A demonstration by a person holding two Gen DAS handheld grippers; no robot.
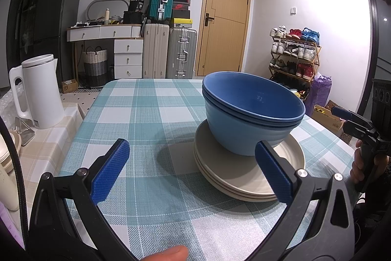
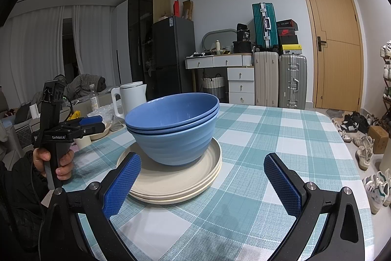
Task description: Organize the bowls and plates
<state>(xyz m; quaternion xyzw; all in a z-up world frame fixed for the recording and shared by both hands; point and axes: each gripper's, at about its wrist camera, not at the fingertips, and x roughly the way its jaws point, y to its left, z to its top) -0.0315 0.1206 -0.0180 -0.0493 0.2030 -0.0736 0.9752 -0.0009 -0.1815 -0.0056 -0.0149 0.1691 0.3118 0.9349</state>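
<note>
Since the nested blue bowls already sit on the cream plate stack for compactness, the left gripper and right gripper hover spread and empty, the stack just ahead of both.

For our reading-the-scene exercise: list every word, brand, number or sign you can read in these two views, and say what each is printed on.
"GenRobot.AI": white lettering on the black handheld left gripper.
"38": on the black pouch atop the white dresser.
Swoosh logo, no words: red-and-black shoebox.
Sticker on the white electric kettle: too small to read.
Label on the dark refrigerator: blurred.
Nothing printed on the nested blue bowls or stacked cream plates.
</note>
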